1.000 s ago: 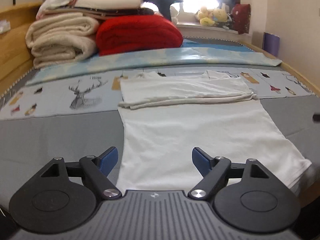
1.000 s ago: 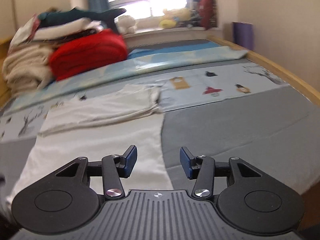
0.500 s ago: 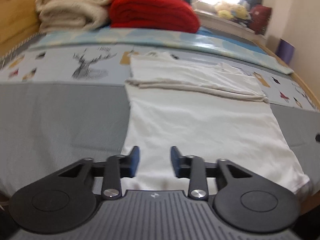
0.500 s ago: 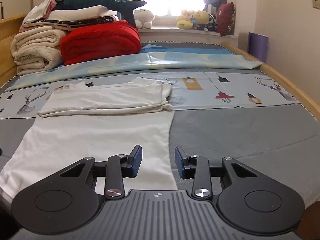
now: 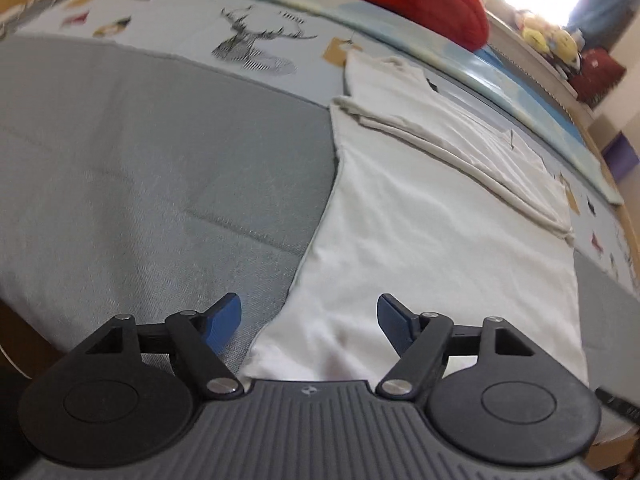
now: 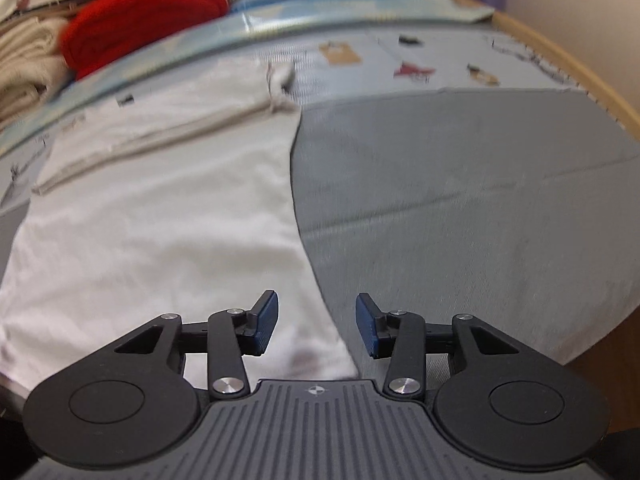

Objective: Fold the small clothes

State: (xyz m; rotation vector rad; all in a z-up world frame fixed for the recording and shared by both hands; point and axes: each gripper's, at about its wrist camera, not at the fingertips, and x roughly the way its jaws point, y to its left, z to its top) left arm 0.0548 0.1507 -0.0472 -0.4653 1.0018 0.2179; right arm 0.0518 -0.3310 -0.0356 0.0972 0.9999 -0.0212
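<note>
a white t-shirt [image 5: 432, 232] lies flat on the bed, spread over grey fabric at its near end and over a pale printed sheet at its far end. its far part is folded back onto itself, making a thick layered band with a cream-toned edge running across the garment. the near half is a single smooth panel with light wrinkles, its hem reaching the near edge of the bed.
</note>
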